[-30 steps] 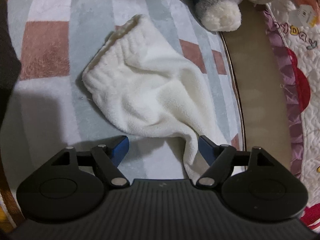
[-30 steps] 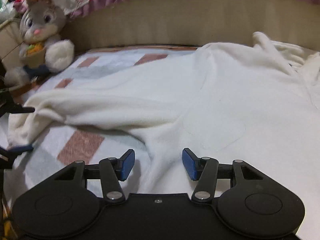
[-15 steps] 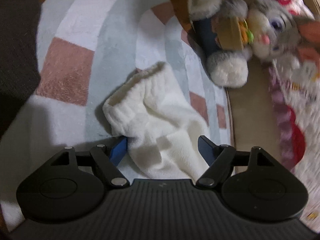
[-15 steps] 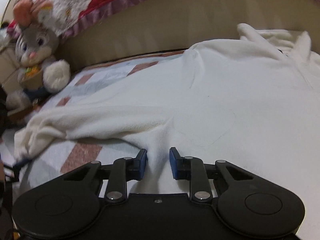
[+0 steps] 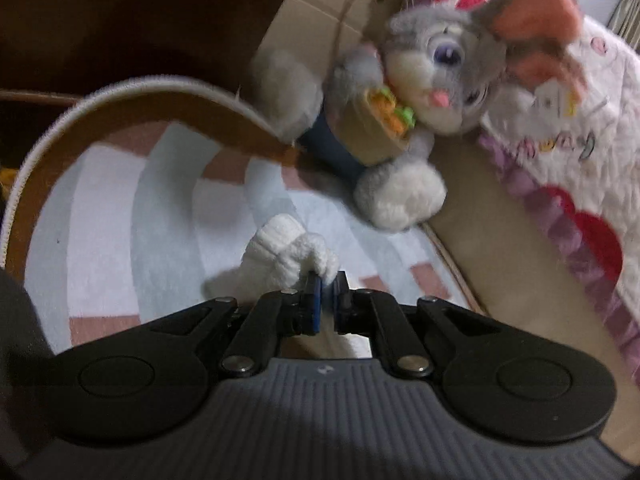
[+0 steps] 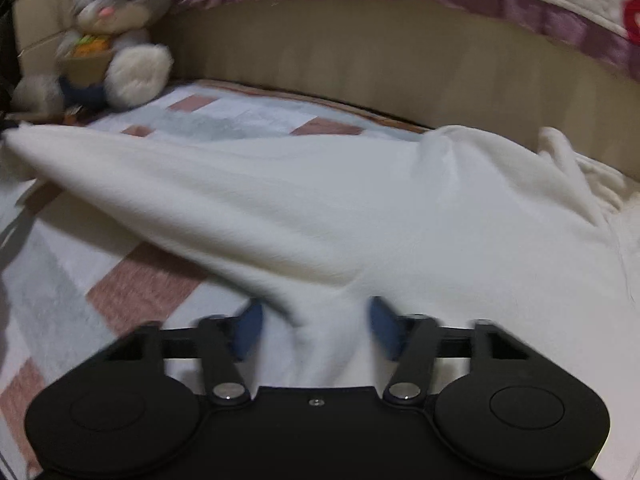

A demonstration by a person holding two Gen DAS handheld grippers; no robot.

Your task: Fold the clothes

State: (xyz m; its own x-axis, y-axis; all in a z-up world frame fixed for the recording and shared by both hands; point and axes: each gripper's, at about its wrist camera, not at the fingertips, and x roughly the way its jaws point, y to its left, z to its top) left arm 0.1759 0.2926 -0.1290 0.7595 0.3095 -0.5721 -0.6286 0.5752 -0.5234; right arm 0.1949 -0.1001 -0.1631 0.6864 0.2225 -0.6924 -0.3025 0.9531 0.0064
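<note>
A white fleece garment (image 6: 400,216) lies spread on a checked rug (image 6: 140,280). One sleeve stretches taut to the left and is lifted off the rug. In the left wrist view my left gripper (image 5: 327,294) is shut on the ribbed cuff (image 5: 286,256) of that sleeve, which bunches just beyond the blue pads. My right gripper (image 6: 316,326) is open, with its blue fingers either side of a fold of the garment near the armpit. The fabric between them is loose.
A grey plush rabbit (image 5: 420,92) holding a carrot sits at the rug's far corner against a cardboard box (image 5: 320,28). A beige bed base (image 6: 380,76) with a quilted, purple-trimmed cover (image 5: 560,160) borders the rug. The rug's curved edge (image 5: 120,100) lies to the left.
My left gripper has shut on the sleeve cuff and lifted it, pulling the sleeve taut. My right gripper, nearly shut on the fold half a second ago, has opened.
</note>
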